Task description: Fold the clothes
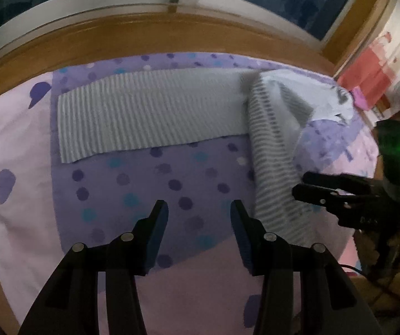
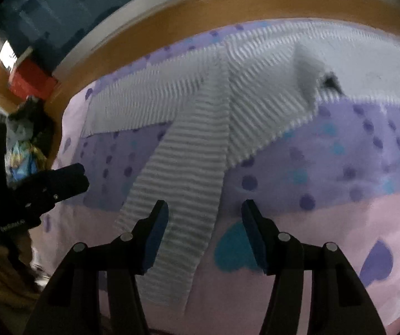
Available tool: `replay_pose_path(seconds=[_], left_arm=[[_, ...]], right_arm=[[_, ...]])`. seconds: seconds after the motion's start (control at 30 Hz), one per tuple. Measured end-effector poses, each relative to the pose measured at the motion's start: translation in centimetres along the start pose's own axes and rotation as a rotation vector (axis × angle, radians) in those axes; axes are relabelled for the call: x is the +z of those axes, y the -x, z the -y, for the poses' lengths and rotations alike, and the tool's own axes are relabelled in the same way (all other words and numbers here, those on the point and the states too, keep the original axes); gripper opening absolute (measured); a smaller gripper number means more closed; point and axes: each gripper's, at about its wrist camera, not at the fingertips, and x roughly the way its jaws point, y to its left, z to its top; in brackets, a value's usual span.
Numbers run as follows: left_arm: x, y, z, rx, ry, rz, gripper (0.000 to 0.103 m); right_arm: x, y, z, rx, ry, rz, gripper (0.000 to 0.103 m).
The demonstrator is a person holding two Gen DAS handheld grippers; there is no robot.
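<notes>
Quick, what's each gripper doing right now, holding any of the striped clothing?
Left gripper: open, nothing between its pads, only the dotted bedsheet below.
Right gripper: open, holding nothing; the striped pant leg lies beneath it.

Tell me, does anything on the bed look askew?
Yes. One leg of the striped pants lies flat and straight, but the other leg runs off at an angle toward the bed's edge.

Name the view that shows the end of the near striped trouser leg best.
The right wrist view: the striped leg runs down to its end by the open right gripper. The left wrist view shows it sideways at the right, partly behind the right gripper.
</notes>
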Motion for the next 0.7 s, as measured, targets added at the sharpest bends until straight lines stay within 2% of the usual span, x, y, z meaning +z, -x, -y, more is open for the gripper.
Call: replay_pose_path(seconds=[0.03,0.07,0.1,0.13,0.23,0.4,0.57,0.7], left_arm=[[0.0,-0.1,-0.1,-0.003,0.001,0.002,0.047],[0.0,-0.1,-0.2,-0.004,-0.002,0.007,0.047],[0.0,-0.2,-0.4,-0.001,-0.003,0.009,0.047],[-0.1,-0.2,-0.6,0.002,0.001,0.007,0.047],[0.3,0.0,-1.5,-0.01,0.011,0.02,0.047],[1.7,0.4,-4.3,-0.01,0.001,0.049,0.047],[3.0,0.5,-7.7,-0.023,0.008,0.104,0.047],[4.0,-0.3,-10.0,-0.016,0.014,0.119,0.047]], right_arm=[[0.0,-0.2,-0.4,-0.004,0.031,0.003,0.055],[0.0,-0.5,-0.8,-0.01,0.059,0.007,0.05],[-0.1,-0.7,-1.2,-0.017,0.088,0.011,0.042],[-0.2,-1.0,-1.6,-0.024,0.116,0.015,0.019],[-0.1,-0.7,-2.2,-0.019,0.132,0.027,0.005],[0.9,0.6,-3.0,0.04,0.073,0.082,0.005],[4.8,1.0,-5.8,0.134,0.022,0.142,0.005],[8.7,-0.7,-8.2,0.18,0.021,0.141,0.005]])
